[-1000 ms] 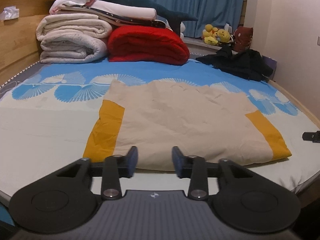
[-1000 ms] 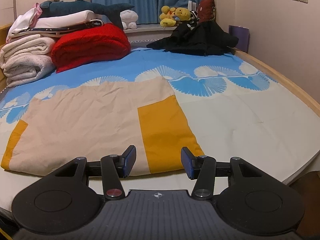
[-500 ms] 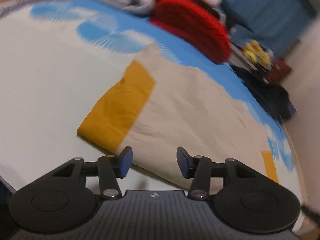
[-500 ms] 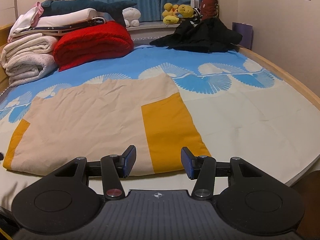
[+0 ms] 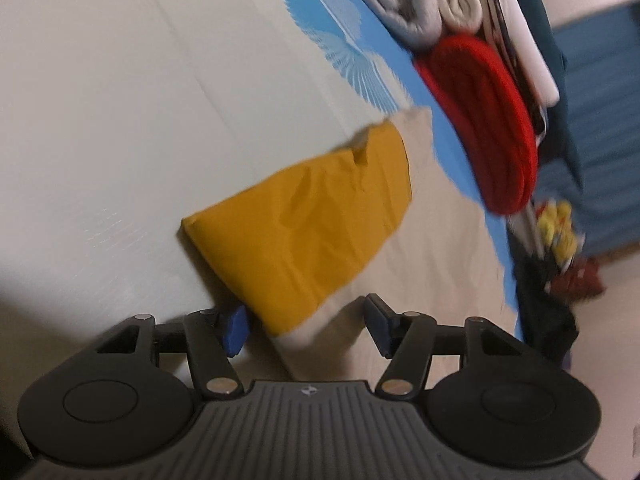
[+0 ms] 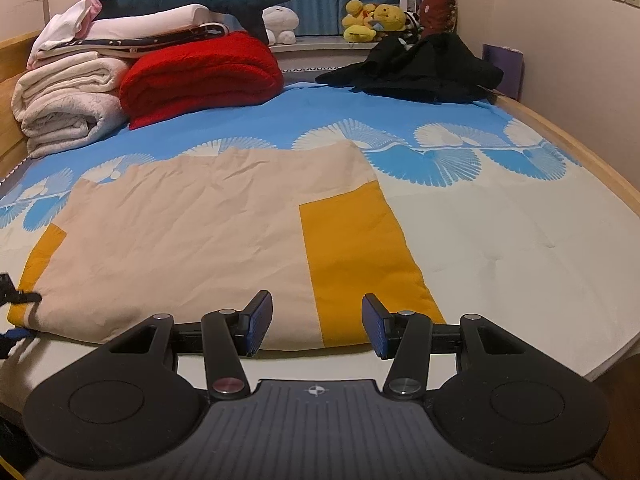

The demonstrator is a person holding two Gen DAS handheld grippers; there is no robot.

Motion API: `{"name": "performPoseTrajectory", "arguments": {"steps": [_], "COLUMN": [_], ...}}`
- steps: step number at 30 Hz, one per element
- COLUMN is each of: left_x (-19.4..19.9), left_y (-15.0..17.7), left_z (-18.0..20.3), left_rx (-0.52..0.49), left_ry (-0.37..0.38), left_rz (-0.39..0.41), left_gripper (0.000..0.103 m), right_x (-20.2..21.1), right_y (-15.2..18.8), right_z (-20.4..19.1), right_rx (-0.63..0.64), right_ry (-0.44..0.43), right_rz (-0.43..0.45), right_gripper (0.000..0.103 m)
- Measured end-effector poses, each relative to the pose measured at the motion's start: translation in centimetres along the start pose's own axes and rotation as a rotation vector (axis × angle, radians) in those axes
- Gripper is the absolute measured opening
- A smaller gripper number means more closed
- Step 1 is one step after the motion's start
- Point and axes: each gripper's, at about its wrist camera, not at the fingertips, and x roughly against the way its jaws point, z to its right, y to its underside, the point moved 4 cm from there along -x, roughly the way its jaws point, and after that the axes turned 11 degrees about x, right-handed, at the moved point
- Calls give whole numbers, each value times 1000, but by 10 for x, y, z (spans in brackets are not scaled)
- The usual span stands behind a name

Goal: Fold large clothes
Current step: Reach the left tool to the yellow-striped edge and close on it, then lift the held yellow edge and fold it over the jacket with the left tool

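Beige garment (image 6: 192,232): yellow corner (image 5: 304,220) between spread, empty left gripper (image 5: 306,330) jaws; right gripper (image 6: 316,326) likewise open, empty, lower centre.

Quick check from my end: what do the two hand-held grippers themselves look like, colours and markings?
Both match. The left hand-held gripper and right hand-held gripper have matte black linkage arms with silver pivot screws, two round black discs, a ribbed grey centre plate bearing a small crosshair mark, and blue pads on the fingers. No cables or sleeves show.
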Motion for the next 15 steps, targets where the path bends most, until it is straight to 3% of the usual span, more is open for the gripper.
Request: {"name": "performPoseTrajectory", "arguments": {"steps": [4,6,8,10,15], "left_x": [-11,-16,-18,-17,23], "left_y": [4,6,5,5,4], "left_z": [13,18,21,27,67], "left_rx": [-1,0,-9,-24,-207], "left_ry": [10,8,-5,5,-14], "left_rz": [38,48,44,39,61], "left_gripper": [76,74,36,19,11], "right_x": [0,0,0,1,2], "right_y": [1,2,1,-1,-11], "right_z": [3,3,1,-4,-23], "right_rx": [-13,-22,-23,-14,2], "right_ry": [5,4,2,-2,-35], "right_rz": [-10,-10,-9,3,38], "right_gripper": [51,51,51,51,51]}}
